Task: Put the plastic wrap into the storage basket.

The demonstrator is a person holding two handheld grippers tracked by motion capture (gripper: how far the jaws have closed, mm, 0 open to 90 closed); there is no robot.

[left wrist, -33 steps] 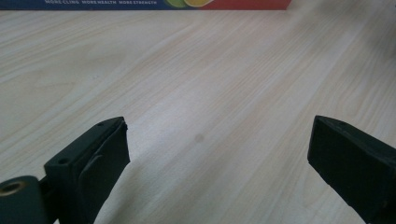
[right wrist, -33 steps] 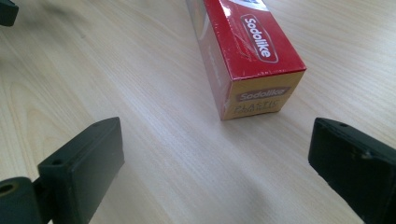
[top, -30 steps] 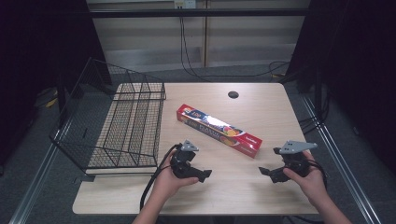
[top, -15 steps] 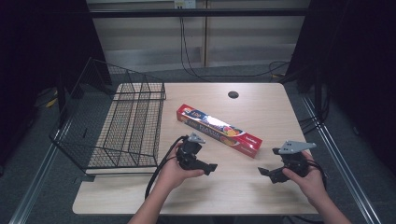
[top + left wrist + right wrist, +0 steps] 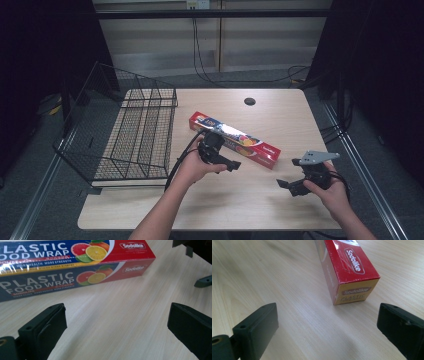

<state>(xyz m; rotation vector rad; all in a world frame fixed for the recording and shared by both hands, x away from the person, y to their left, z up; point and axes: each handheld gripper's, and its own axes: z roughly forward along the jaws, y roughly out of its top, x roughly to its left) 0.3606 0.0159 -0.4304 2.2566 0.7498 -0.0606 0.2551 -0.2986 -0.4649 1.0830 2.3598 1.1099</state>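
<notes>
Left jaws: your left gripper (image 5: 115, 322) stands with its jaws released and spread wide; they have just been opening further, and only bare table shows between them.
Left jaw target: the plastic wrap box (image 5: 75, 267) lies just ahead of your left jaws in the left gripper view, its long printed side facing them, not touched by either jaw.
Right jaws: your right gripper (image 5: 327, 325) is likewise released, jaws wide apart, nothing held between them.
Right jaw target: the yellow end flap of the box lies ahead of your right jaws in the right gripper view, apart from both.
Left hand: in the high view your left hand (image 5: 196, 167) holds its gripper just beside the box's near long edge, around its middle.
Right hand: your right hand (image 5: 327, 190) holds its gripper near the table's right front, a short way off the box's right end.
Box position: the box lies flat on the table (image 5: 240, 210), near the centre, set on a diagonal from upper left to lower right.
Surroundings: a black wire rack (image 5: 135, 135) occupies the table's left side, apart from the box; a dark round hole (image 5: 249, 101) sits toward the table's far edge.
</notes>
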